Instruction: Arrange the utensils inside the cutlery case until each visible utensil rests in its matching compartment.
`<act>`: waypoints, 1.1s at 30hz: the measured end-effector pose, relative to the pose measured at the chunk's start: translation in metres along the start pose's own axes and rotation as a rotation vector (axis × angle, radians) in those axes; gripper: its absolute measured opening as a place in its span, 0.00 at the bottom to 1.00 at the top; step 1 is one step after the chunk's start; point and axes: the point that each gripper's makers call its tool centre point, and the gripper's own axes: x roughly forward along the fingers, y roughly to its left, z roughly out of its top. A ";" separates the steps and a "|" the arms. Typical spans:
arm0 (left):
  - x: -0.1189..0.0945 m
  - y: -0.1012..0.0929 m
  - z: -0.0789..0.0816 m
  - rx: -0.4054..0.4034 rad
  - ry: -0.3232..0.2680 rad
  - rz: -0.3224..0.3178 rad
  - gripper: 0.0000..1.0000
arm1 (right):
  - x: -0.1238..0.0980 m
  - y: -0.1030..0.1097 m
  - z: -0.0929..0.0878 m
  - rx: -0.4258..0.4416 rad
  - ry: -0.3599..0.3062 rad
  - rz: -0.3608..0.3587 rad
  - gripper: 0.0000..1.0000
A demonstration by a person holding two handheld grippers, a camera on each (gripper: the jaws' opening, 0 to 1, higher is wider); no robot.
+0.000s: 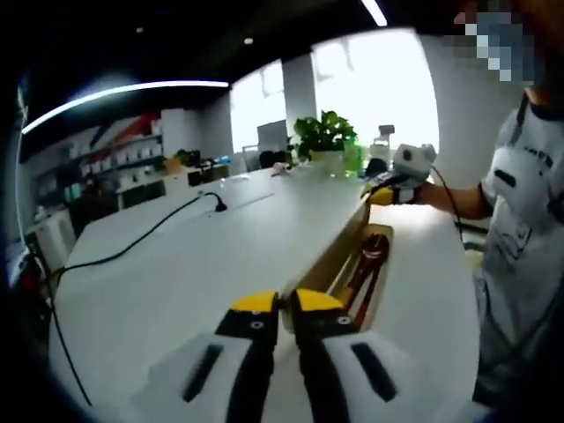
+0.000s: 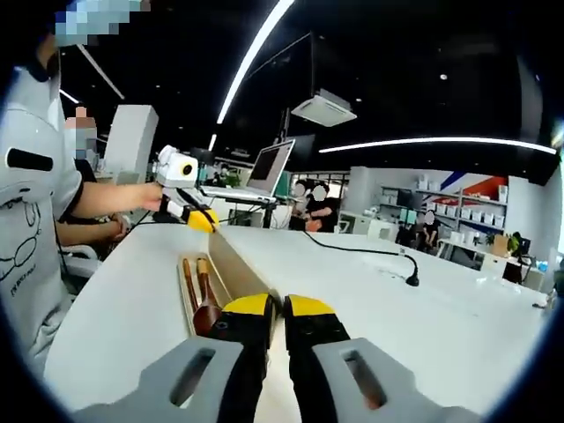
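The case [image 1: 374, 256] lay on the white table [image 1: 176, 264], its lid [image 1: 339, 242] raised on edge; in the left gripper view the left gripper [image 1: 276, 306] sat at the near end of that lid, yellow tips nearly together with the lid's edge in the narrow gap, though whether they truly pinched it was hard to tell; the right gripper [image 1: 381, 196] was at the far end, a hand behind it, its jaws too small to read. In the right gripper view the picture reversed; the right gripper [image 2: 276, 308] met the near end of the lid [image 2: 240, 269], tips close on either side, and the left gripper [image 2: 201, 218] was at the far end. Dark reddish utensils [image 2: 204, 300] lay lengthwise in the open tray [image 2: 185, 286]; their kinds and compartments could not be made out, the lid and jaws covering part. A black cable [image 2: 352, 249] crossed the table beyond.
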 end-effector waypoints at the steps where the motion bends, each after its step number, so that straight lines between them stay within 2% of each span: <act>1: 0.000 -0.001 0.000 0.000 -0.002 -0.001 0.06 | 0.000 0.000 0.000 0.002 -0.002 0.000 0.04; 3: -0.001 -0.002 0.002 0.004 -0.008 -0.002 0.06 | 0.000 0.000 -0.001 -0.001 -0.006 -0.001 0.04; 6: -0.002 -0.004 0.003 0.013 -0.009 -0.005 0.07 | -0.001 0.001 0.000 -0.066 -0.020 0.003 0.04; 8: -0.003 -0.006 0.002 0.025 -0.008 -0.004 0.07 | -0.002 0.002 0.000 -0.075 -0.025 0.002 0.04; 11: -0.004 -0.008 0.000 0.030 -0.010 -0.002 0.07 | -0.003 0.006 0.002 -0.158 -0.034 0.004 0.04; 22: -0.007 -0.014 -0.005 0.040 -0.015 -0.004 0.08 | -0.007 0.010 0.001 -0.191 -0.028 -0.003 0.05; 24: -0.007 -0.016 -0.005 0.050 -0.014 -0.001 0.09 | -0.009 0.013 -0.001 -0.269 0.010 -0.006 0.05; 31: -0.010 -0.027 -0.009 0.086 -0.022 0.007 0.09 | -0.014 0.019 -0.006 -0.452 0.047 -0.032 0.04; 33: -0.010 -0.030 -0.014 0.101 -0.011 0.009 0.10 | -0.017 0.025 -0.010 -0.480 0.054 -0.030 0.04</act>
